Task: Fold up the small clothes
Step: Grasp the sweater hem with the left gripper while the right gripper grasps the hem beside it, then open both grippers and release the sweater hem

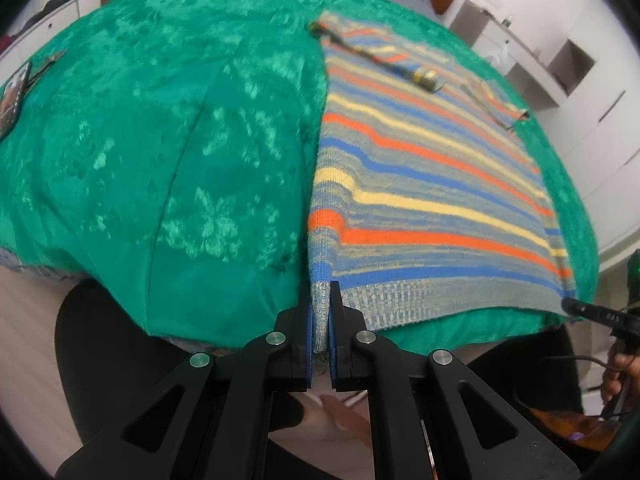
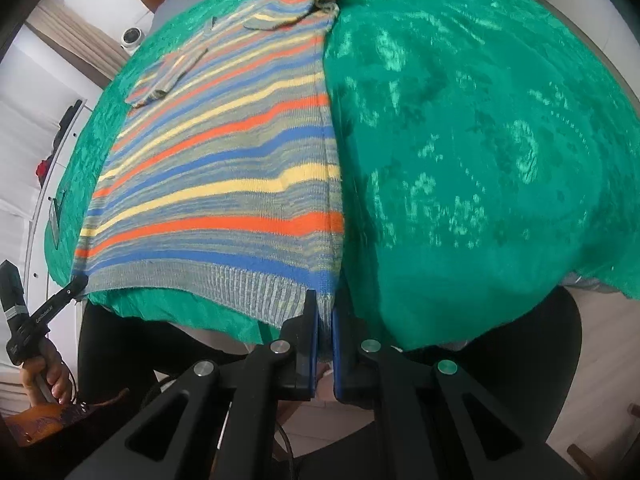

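Note:
A striped knit sweater [image 1: 432,176] in orange, blue, yellow and grey lies flat on a green patterned blanket [image 1: 160,152], its ribbed hem toward me. My left gripper [image 1: 320,320] is shut on the hem's left corner. My right gripper [image 2: 325,312] is shut on the hem's right corner; the same sweater [image 2: 224,168] spreads away to the left in the right wrist view. Both sleeves are folded in over the body near the far end. The right gripper's tip [image 1: 576,306] shows at the hem's far corner in the left wrist view, and the left gripper's tip [image 2: 76,284] in the right wrist view.
The blanket [image 2: 480,140] covers a bed and hangs over its near edge. White cabinets [image 1: 580,80] stand beyond the bed on one side. A flat phone-like object [image 1: 14,96] lies on the blanket at far left. A person's dark-clothed legs are below the grippers.

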Tool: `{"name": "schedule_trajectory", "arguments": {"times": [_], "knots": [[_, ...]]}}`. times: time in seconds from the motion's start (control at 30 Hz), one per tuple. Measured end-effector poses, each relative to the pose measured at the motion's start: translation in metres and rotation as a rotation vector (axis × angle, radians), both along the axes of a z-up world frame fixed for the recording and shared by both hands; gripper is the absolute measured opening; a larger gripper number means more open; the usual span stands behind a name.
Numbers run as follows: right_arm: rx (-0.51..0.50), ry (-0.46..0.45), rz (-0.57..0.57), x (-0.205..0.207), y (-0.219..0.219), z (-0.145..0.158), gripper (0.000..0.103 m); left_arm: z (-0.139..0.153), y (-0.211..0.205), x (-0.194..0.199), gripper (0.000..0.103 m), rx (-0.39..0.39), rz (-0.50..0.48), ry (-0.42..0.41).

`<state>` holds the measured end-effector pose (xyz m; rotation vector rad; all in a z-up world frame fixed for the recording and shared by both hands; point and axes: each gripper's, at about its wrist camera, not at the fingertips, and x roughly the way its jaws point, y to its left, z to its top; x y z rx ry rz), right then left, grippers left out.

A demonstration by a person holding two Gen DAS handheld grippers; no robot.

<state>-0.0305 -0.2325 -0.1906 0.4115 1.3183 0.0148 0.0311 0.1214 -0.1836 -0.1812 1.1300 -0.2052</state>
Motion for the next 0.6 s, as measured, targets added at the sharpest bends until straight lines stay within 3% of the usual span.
{"name": "schedule_trajectory", "arguments": {"times": [0.1,0.2,0.23,0.3,0.33,0.47,0.53,0.6], "knots": [[-0.006,0.004,-0.009,0.013,-0.001,-0.023,0.005,-0.027,-0.003,0.019,0.005,0.012,0.031,0.052],[0.026,0.000,-0.021,0.016,-0.006,-0.030,0.009,-0.031,-0.006,0.029,0.016,0.030,0.062,0.074],[0.039,0.008,-0.015,0.017,-0.009,-0.027,0.022,-0.027,-0.007,0.029,0.024,0.041,0.058,0.068],[0.033,0.027,0.010,0.013,-0.021,-0.016,0.039,-0.017,-0.007,0.022,0.068,0.107,0.054,0.040],[0.004,0.024,0.020,0.013,-0.028,-0.005,0.039,-0.011,-0.005,0.018,0.074,0.138,0.065,0.017],[-0.310,-0.120,0.129,0.035,-0.037,0.065,0.041,0.019,0.013,0.001,0.081,0.173,0.130,-0.088],[-0.382,-0.219,0.197,0.070,-0.032,0.099,0.058,0.029,0.025,0.002,0.083,0.162,0.190,-0.122],[-0.398,-0.317,0.295,0.113,-0.014,0.119,0.067,0.038,0.033,0.006,0.083,0.138,0.245,-0.150]]}}
